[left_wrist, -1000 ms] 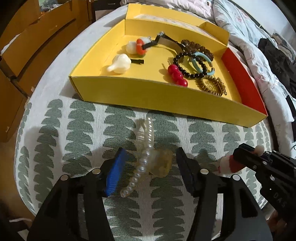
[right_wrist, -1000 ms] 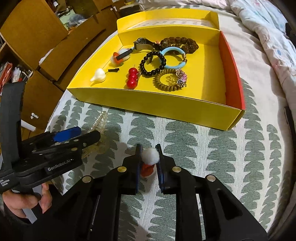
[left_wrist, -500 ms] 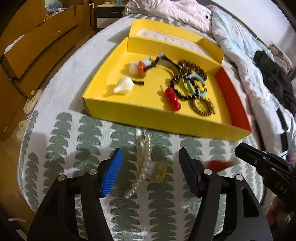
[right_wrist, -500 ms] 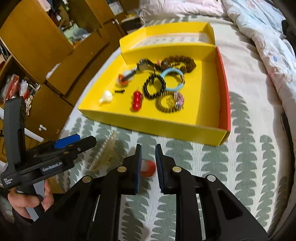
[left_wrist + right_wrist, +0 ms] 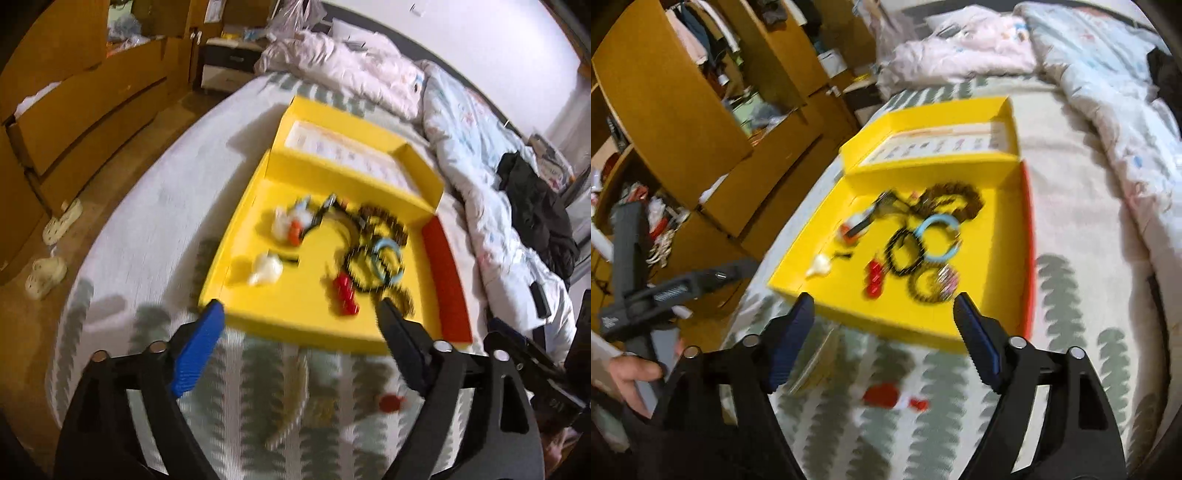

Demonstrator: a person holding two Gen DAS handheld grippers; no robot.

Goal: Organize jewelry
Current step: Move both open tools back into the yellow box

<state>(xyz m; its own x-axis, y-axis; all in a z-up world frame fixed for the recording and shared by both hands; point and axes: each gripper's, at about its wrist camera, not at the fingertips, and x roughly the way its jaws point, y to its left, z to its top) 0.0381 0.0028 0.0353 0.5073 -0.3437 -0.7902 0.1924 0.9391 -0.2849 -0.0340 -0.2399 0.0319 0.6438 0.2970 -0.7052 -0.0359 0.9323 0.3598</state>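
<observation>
Both grippers lifted, left gripper (image 5: 299, 341) and right gripper (image 5: 884, 328) fingers just spread (empty), pearl clip (image 5: 291, 402) on woven cover

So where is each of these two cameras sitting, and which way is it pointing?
Left wrist: sits on the left gripper, looking down along its open fingers at the yellow tray on the bed; the right gripper shows at the right edge.
Right wrist: sits on the right gripper, jaws just opened, facing the same tray; the left gripper and a hand show at left.
Shared: tray, jewelry, the red piece on the bedspread, wooden drawers.
</observation>
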